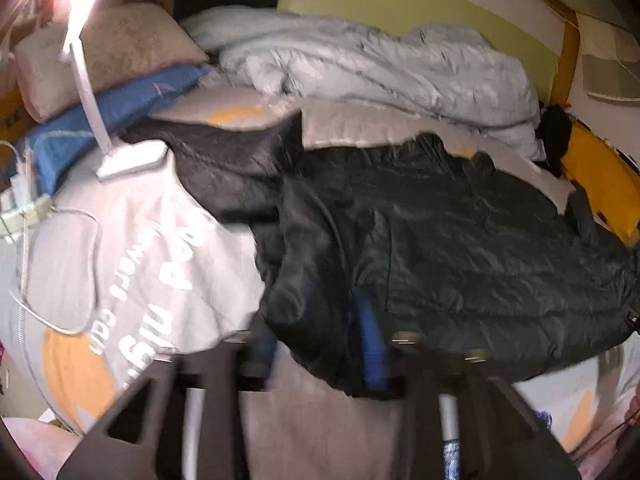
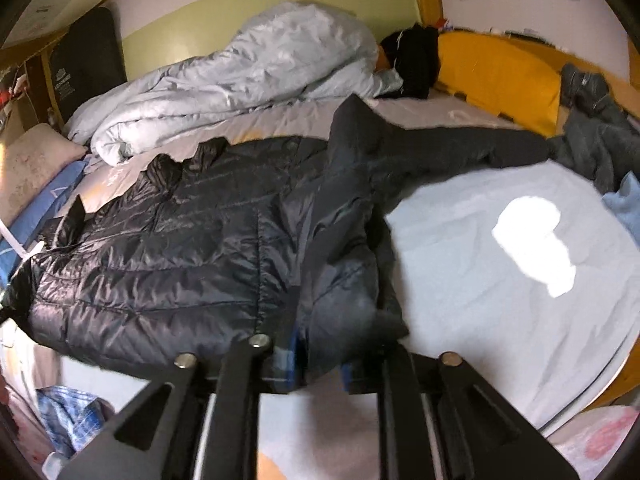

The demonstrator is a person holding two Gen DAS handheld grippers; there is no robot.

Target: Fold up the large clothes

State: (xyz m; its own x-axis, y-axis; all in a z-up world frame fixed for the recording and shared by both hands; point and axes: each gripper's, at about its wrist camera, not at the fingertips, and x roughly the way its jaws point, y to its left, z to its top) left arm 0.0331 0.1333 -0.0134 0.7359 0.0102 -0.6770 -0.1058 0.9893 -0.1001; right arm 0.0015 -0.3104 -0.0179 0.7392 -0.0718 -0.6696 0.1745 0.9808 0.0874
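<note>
A black quilted puffer jacket (image 1: 460, 240) lies spread on the bed; it also shows in the right wrist view (image 2: 168, 248). My left gripper (image 1: 320, 360) is at the jacket's near edge, its blue-padded fingers (image 1: 372, 344) wide apart with jacket fabric lying between them. My right gripper (image 2: 320, 364) is at the jacket's near hem by one sleeve (image 2: 420, 148) folded across; its fingers (image 2: 248, 360) are wide apart with fabric lying between them. The fingertips are partly hidden under the cloth.
A pale blue duvet (image 1: 360, 64) is bunched at the back of the bed. Pillows (image 1: 100, 52) and a white lamp (image 1: 132, 156) lie at left. A grey printed sheet (image 1: 120, 260) covers the bed. Dark trousers (image 2: 600, 136) and a yellow footboard (image 2: 500, 76) are at right.
</note>
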